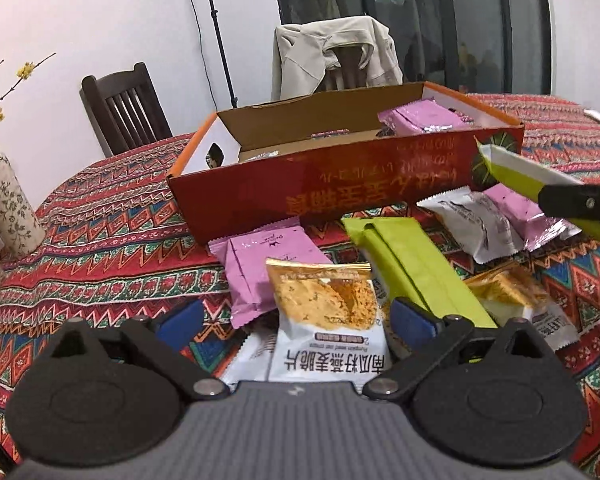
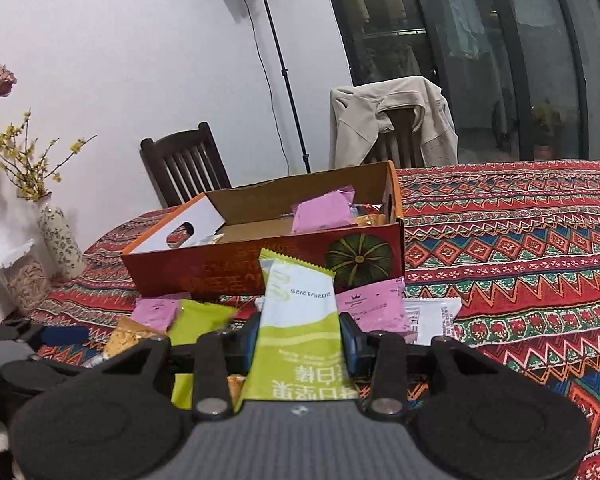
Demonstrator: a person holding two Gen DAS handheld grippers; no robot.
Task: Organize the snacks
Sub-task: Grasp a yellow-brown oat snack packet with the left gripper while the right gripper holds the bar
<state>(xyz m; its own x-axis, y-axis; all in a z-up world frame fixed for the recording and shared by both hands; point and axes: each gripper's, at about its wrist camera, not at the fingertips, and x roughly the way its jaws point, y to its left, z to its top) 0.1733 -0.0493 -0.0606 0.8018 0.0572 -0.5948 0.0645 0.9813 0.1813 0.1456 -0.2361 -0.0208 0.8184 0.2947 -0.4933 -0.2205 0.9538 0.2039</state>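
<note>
An open red cardboard box (image 1: 340,184) (image 2: 228,268) stands on the patterned table with pink packets (image 1: 424,120) inside. Loose snacks lie in front of it: a pink packet (image 1: 256,264), a green bar (image 1: 416,268), a white packet (image 1: 472,220). My left gripper (image 1: 296,320) is open, its blue pads on either side of an oat-crisp packet (image 1: 328,316) without touching it. My right gripper (image 2: 300,340) is shut on a green-and-white bar (image 2: 296,320), held above the table before the box; it also shows at the right of the left wrist view (image 1: 516,168).
A floral vase (image 1: 4,200) (image 2: 60,240) stands at the table's left edge. Two chairs (image 1: 124,108) (image 2: 392,124) stand behind the table, one draped with a beige jacket. A light stand (image 2: 276,64) rises by the wall. The cloth (image 2: 520,240) right of the box is bare.
</note>
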